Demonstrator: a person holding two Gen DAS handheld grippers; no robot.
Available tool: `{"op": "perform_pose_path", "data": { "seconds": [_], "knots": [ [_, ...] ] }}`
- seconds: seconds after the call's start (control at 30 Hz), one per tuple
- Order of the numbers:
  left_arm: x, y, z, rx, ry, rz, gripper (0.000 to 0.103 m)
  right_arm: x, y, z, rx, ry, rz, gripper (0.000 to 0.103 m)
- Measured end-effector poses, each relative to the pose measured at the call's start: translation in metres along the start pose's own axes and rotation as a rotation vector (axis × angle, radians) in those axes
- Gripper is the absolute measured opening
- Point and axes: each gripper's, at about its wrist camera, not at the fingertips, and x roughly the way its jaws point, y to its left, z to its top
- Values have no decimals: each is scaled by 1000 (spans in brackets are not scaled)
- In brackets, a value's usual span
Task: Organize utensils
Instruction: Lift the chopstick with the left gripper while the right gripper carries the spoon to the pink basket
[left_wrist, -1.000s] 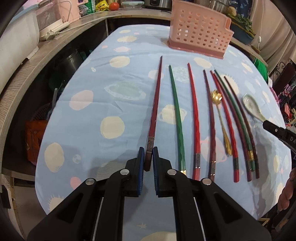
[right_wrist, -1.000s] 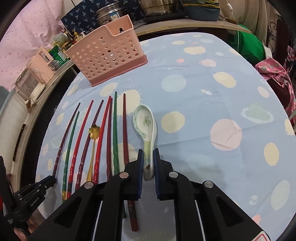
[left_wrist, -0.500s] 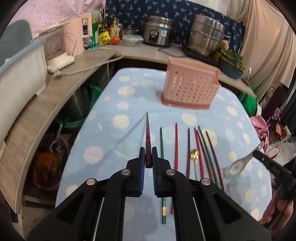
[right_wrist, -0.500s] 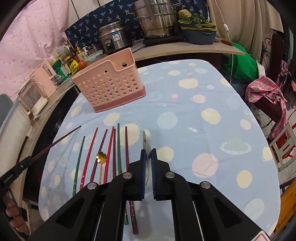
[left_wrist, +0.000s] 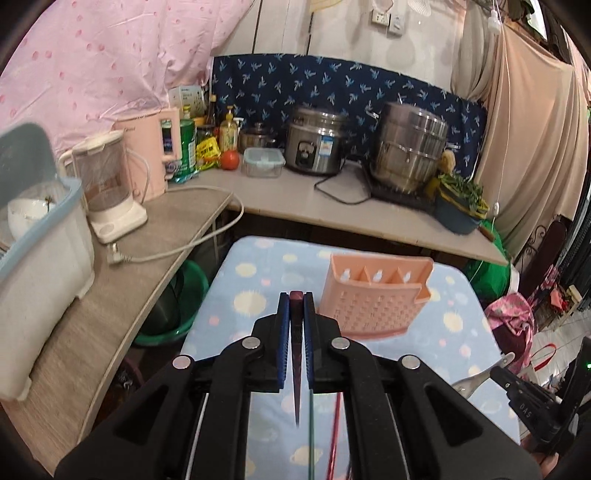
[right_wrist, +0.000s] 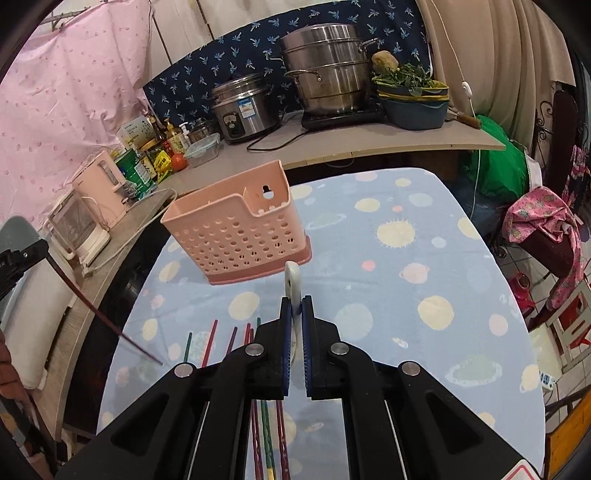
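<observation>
left fingers (left_wrist: 296, 300) clamp dark-red chopstick (left_wrist: 296, 373) | right fingers (right_wrist: 295, 303) clamp white spoon (right_wrist: 291, 280) | pink basket (right_wrist: 236, 232) ahead — open path

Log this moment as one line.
left gripper: shut on dark red chopstick | right gripper: shut on white spoon | pink basket: empty

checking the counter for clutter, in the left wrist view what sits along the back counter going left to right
pink kettle → tomato → clear lidded container → rice cooker → steel steamer pot → blue basin of greens
</observation>
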Motion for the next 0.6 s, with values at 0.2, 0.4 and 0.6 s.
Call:
{"op": "perform_pose_path", "data": {
  "seconds": [0.2,0.4,0.6],
  "knots": [
    [-7,-15,52,-7,-99,-46,7,10,5,55,13,-70,14,6],
    [-15,-33,108,-15,-224,-85,7,34,13,105,27,-118,28,6],
    [12,-46,133,-21,-259,-76,7,73,23,133,16,-99,23,6]
  ]
}}
